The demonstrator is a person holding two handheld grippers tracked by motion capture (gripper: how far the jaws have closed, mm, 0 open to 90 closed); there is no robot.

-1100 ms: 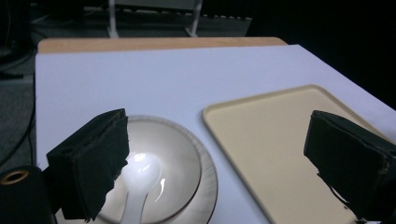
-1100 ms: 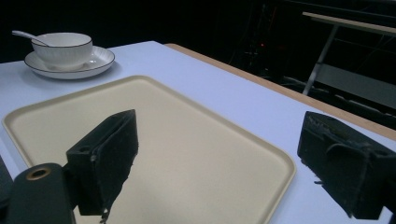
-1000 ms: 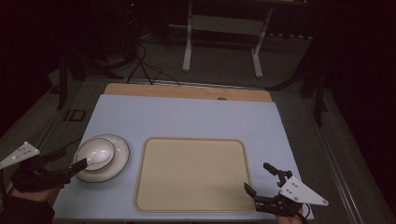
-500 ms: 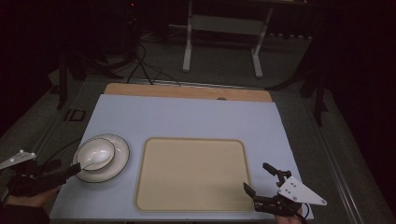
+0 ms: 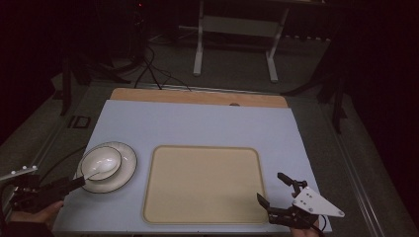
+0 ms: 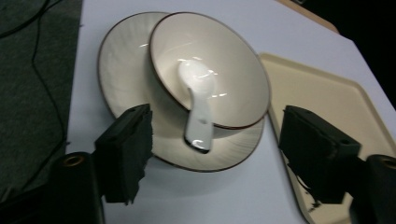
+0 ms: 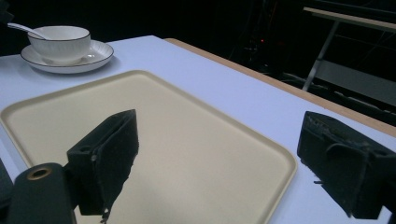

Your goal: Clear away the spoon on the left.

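Note:
A white bowl (image 5: pixel 101 162) with a white spoon (image 5: pixel 94 173) in it sits off-centre on a white plate (image 5: pixel 123 170) at the table's left. My left gripper (image 5: pixel 78 183) is at the plate's near-left rim. In the left gripper view it (image 6: pixel 215 156) stands open, its jaws either side of the spoon (image 6: pixel 198 105) handle, which juts over the bowl (image 6: pixel 229 74) rim onto the plate (image 6: pixel 121 60). My right gripper (image 5: pixel 271 188) is open over the near-right corner of a beige tray (image 5: pixel 202 185), with nothing between its jaws (image 7: pixel 219 158).
The tray (image 7: pixel 163 112) lies mid-table with nothing on it. The bowl (image 7: pixel 63 42) and plate (image 7: pixel 95 53) stand far off in the right gripper view. A wooden strip (image 5: pixel 197 96) edges the table's far side. Dark floor, cables and a stand (image 5: pixel 232 44) lie beyond.
My left gripper has drawn back a little toward the near-left, away from the plate. The bowl, the spoon and the right gripper have stayed put.

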